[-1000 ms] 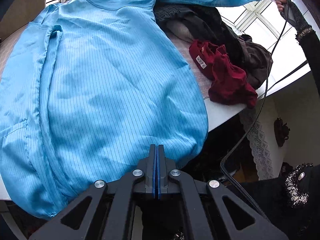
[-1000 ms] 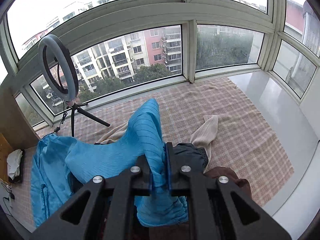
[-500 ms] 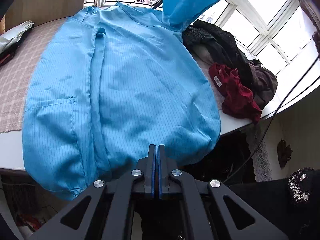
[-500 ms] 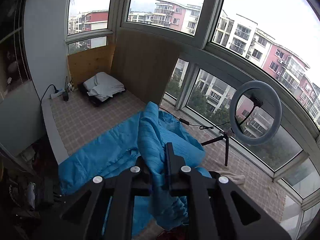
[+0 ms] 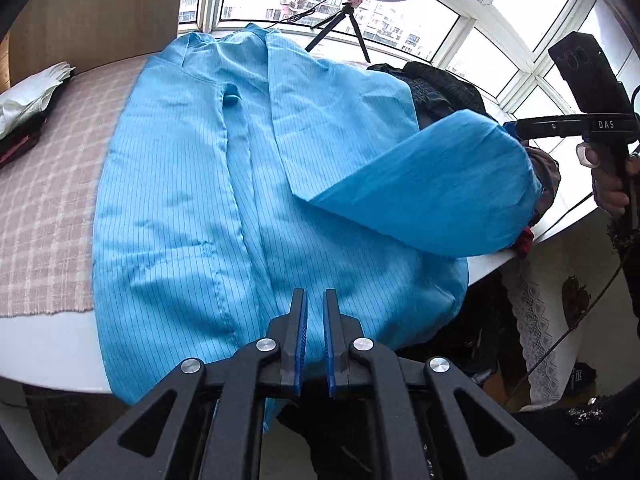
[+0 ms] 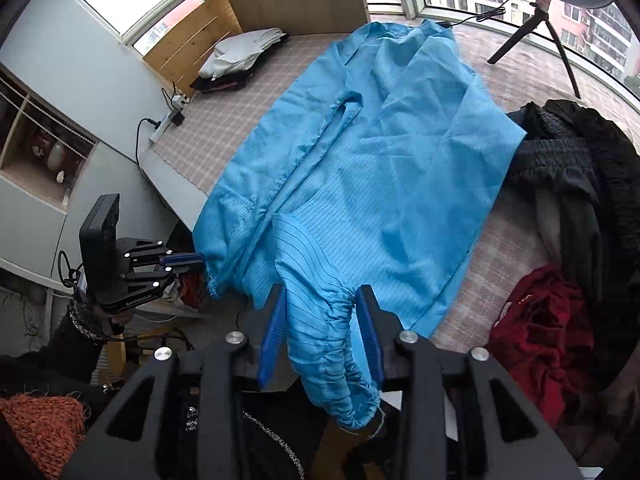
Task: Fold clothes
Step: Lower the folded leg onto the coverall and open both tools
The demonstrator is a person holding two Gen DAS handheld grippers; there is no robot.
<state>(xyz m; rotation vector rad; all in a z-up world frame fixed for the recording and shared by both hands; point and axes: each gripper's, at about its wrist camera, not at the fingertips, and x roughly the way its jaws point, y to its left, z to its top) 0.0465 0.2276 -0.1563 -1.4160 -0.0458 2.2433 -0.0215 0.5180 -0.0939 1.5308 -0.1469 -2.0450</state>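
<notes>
2 grippers' fingers opening, right (image 6: 320, 332) around blue sleeve (image 6: 320, 300), perhaps loose; dark clothes pile (image 6: 576, 168) beside.

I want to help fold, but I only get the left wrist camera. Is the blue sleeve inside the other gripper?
Observer: Yes. The right wrist view shows the sleeve's gathered cuff between the fingers of the right gripper. Its jaws are opening and not pinching the cloth.
Operator: What's the red bit peeking out under the sleeve?
Observer: It's a whole crumpled red garment, lying next to the dark clothes pile.
Operator: Is anything hiding way over on the left?
Observer: A white power strip lies at the edge of the checked cloth, near the wall.
</notes>
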